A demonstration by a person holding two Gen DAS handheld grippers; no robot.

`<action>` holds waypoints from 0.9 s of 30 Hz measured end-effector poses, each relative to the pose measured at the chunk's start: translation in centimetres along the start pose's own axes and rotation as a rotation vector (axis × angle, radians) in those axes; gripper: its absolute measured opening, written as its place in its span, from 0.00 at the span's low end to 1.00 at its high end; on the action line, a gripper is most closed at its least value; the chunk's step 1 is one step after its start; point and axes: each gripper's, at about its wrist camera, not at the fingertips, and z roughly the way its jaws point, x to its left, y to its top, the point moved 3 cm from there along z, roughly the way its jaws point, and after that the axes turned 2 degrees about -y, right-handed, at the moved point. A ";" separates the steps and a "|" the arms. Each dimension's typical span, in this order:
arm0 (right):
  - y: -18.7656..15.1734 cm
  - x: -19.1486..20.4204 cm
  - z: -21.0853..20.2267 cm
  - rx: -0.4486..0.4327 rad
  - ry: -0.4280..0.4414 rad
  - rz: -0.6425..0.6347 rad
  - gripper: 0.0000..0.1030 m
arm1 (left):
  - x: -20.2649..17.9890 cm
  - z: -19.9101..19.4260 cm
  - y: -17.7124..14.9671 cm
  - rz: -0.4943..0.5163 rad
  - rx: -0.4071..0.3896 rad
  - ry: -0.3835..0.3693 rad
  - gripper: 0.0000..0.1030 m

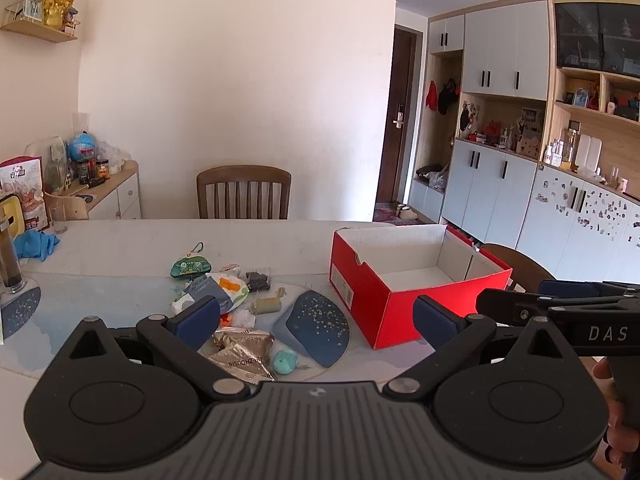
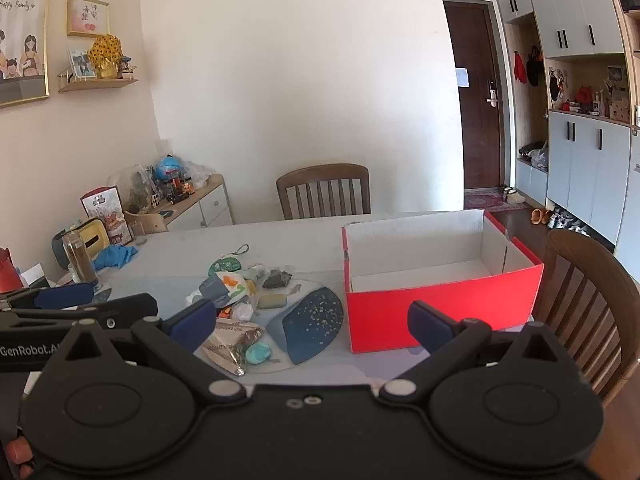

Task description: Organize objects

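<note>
A red cardboard box (image 1: 362,300) (image 2: 436,312), white inside and with nothing in it, stands open on the table at the right. Left of it lies a loose pile: a silver foil packet (image 1: 244,350) (image 2: 230,344), a teal soft toy (image 1: 285,361) (image 2: 257,353), a green pouch with a keyring (image 1: 191,267) (image 2: 226,265), a dark block (image 1: 258,280) (image 2: 277,279) and a tan roll (image 1: 267,305) (image 2: 272,301). My left gripper (image 1: 316,316) hangs open above the pile's near edge. My right gripper (image 2: 310,318) is open too, nothing between its pads, in front of the box.
A dark blue speckled placemat (image 1: 320,330) (image 2: 314,322) lies between pile and box. Wooden chairs stand at the far side (image 1: 244,192) and at the right end (image 2: 588,300). A glass jar (image 2: 80,258), a blue cloth (image 1: 36,244) and snack bags crowd the table's left end.
</note>
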 end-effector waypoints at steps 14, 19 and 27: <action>0.3 -0.1 -0.1 -0.030 0.010 0.005 0.99 | -0.5 -0.5 0.4 0.018 -0.050 0.016 1.00; 0.3 -0.3 0.0 -0.041 0.013 0.004 0.99 | -0.6 -0.4 0.6 0.023 -0.056 0.028 1.00; 0.4 -0.4 0.5 -0.042 0.025 -0.003 0.99 | -0.3 -0.1 0.6 0.005 -0.052 0.030 1.00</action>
